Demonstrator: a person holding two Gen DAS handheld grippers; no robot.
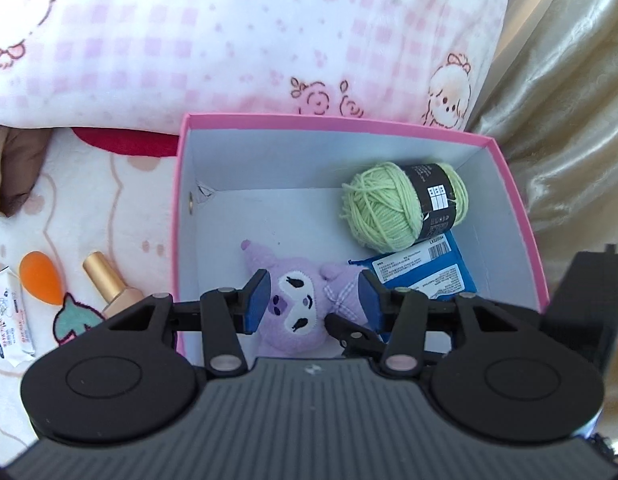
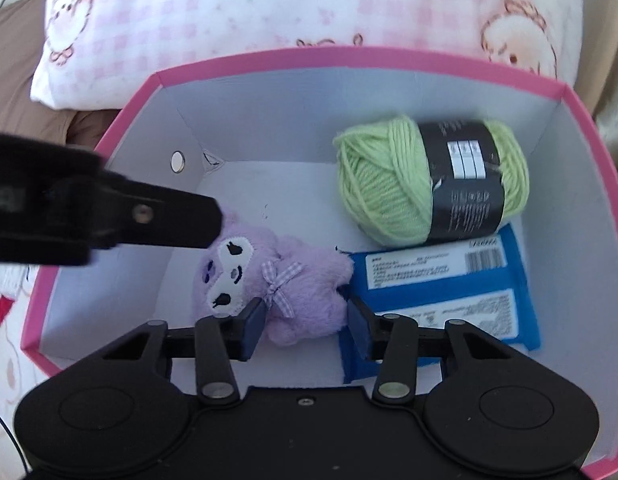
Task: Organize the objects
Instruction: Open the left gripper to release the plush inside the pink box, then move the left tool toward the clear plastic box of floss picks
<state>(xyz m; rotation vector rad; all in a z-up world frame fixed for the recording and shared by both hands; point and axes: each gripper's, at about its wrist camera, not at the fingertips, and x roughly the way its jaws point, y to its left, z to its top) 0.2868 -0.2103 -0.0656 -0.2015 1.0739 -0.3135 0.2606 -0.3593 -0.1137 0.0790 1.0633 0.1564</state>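
A pink box (image 1: 180,184) with white inside holds a purple plush toy (image 1: 297,312), a green yarn ball (image 1: 393,204) and a blue packet (image 1: 429,272). My left gripper (image 1: 315,300) is open above the plush, fingers either side of its head. In the right wrist view the same box (image 2: 349,56) shows the plush (image 2: 293,292), the yarn (image 2: 409,184) and the packet (image 2: 449,276). My right gripper (image 2: 305,328) is open just over the plush's lower body. The left gripper's finger (image 2: 149,216) reaches in from the left.
Left of the box on the patterned blanket lie an orange makeup sponge (image 1: 41,276), a gold-capped bottle (image 1: 109,284) and a white tube packet (image 1: 9,320). A pink checked pillow (image 1: 229,40) lies behind the box. Beige fabric (image 1: 569,100) is at the right.
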